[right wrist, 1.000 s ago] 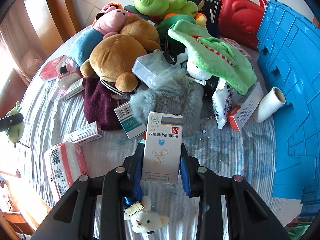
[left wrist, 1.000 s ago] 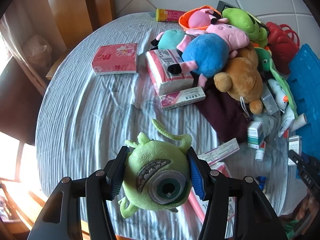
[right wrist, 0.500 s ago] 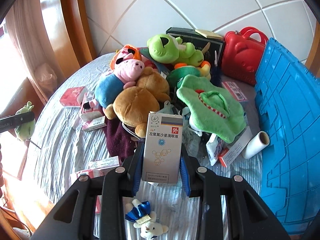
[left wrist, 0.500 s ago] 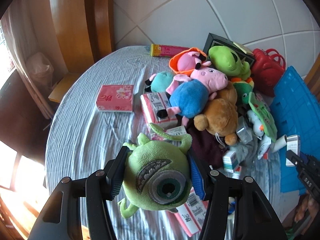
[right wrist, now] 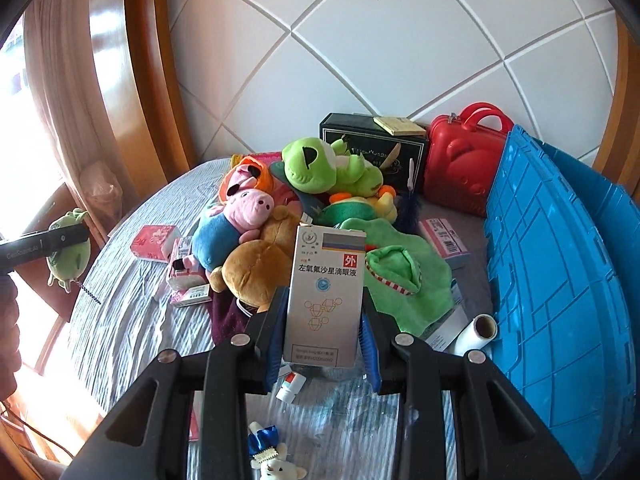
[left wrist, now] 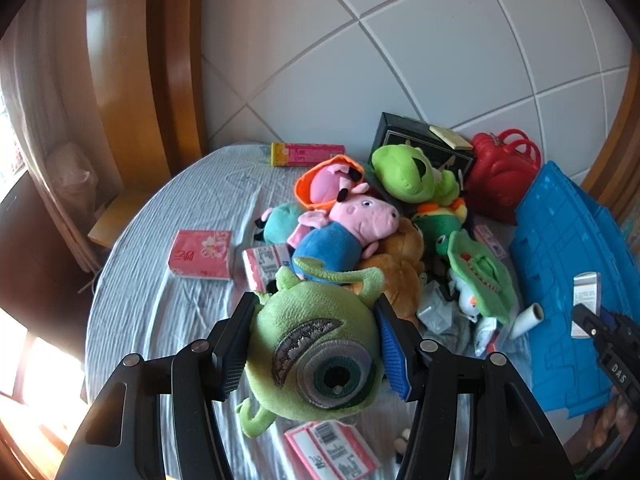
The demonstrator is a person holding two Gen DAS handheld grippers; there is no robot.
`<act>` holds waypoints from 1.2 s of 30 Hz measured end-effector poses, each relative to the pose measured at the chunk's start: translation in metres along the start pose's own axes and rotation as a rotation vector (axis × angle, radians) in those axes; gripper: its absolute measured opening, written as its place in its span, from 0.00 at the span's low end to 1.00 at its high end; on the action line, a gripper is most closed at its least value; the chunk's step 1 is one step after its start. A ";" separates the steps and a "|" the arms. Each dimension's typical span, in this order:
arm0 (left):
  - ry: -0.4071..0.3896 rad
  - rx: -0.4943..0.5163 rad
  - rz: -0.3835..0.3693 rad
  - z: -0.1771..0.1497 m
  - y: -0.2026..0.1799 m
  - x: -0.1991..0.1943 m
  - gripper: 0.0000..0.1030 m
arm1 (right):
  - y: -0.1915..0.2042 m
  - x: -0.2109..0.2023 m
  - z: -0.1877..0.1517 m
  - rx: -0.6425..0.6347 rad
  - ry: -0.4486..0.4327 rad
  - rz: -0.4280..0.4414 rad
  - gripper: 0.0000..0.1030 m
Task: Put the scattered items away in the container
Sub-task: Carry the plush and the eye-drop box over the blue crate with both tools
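1. In my left gripper I have the one-eyed green monster plush, jaws clamped on its two sides, its eye facing the camera and its horns pointing toward the pile; it hangs clear above the bed.
2. In my right gripper I have the white medicine box, upright with its printed face toward me, the blue pads pressing both narrow sides (a firm pinch, no gap that I can see).
3. The blue container stands at the right edge of the bed; from the right wrist view I see only its ribbed outer wall and rim, so I cannot tell what lies inside.
4. A white roll lies just beside that wall, on the grey-striped bedsheet.
5. Between the grippers and the wall is the pile: a pink pig plush in a blue top lying on a brown bear plush, a green crocodile plush to their right, and a bright green frog plush further back.
6. Behind the pile a black box and a red toy suitcase stand against the quilted white headboard.
7. Off to the left, well apart from the pile, a pink tissue pack lies flat.
8. A small white bear charm with a blue bow lies on the sheet below my right gripper.
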State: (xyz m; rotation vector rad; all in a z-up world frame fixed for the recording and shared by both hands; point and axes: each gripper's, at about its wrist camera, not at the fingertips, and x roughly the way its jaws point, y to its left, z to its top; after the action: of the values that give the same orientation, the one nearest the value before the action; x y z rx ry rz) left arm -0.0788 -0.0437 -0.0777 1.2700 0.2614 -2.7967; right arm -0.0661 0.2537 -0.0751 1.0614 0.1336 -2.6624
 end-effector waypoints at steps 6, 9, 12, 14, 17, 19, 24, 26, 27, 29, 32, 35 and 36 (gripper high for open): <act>-0.038 0.024 -0.013 0.011 -0.037 -0.014 0.54 | -0.029 -0.026 0.010 0.012 -0.056 0.006 0.31; -0.051 0.043 -0.023 0.016 -0.059 -0.020 0.54 | -0.046 -0.040 0.014 0.021 -0.081 0.008 0.31; -0.069 0.063 -0.037 0.020 -0.084 -0.027 0.54 | -0.063 -0.055 0.016 0.018 -0.109 0.000 0.31; -0.080 0.076 -0.047 0.022 -0.102 -0.030 0.54 | -0.074 -0.063 0.016 0.011 -0.125 -0.012 0.31; -0.085 0.101 -0.071 0.025 -0.131 -0.032 0.54 | -0.095 -0.073 0.015 0.030 -0.141 -0.021 0.31; -0.089 0.129 -0.087 0.027 -0.153 -0.034 0.54 | -0.110 -0.080 0.015 0.046 -0.154 -0.028 0.31; -0.106 0.181 -0.121 0.033 -0.202 -0.041 0.54 | -0.146 -0.098 0.011 0.079 -0.171 -0.058 0.31; -0.109 0.199 -0.136 0.036 -0.220 -0.041 0.54 | -0.160 -0.104 0.009 0.094 -0.176 -0.070 0.31; -0.108 0.208 -0.144 0.036 -0.230 -0.041 0.54 | -0.166 -0.107 0.008 0.104 -0.179 -0.077 0.31; -0.105 0.231 -0.161 0.038 -0.250 -0.038 0.54 | -0.181 -0.113 0.005 0.123 -0.186 -0.089 0.31; -0.099 0.269 -0.192 0.041 -0.282 -0.037 0.54 | -0.202 -0.121 0.000 0.151 -0.194 -0.111 0.31; -0.107 0.311 -0.230 0.043 -0.318 -0.039 0.54 | -0.224 -0.131 -0.006 0.180 -0.199 -0.137 0.31; -0.109 0.326 -0.243 0.043 -0.330 -0.039 0.54 | -0.230 -0.134 -0.008 0.190 -0.200 -0.147 0.31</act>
State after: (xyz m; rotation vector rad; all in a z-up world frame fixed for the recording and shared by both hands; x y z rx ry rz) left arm -0.1256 0.2726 0.0225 1.2051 -0.0546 -3.2083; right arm -0.0332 0.5049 0.0078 0.8587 -0.0863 -2.9438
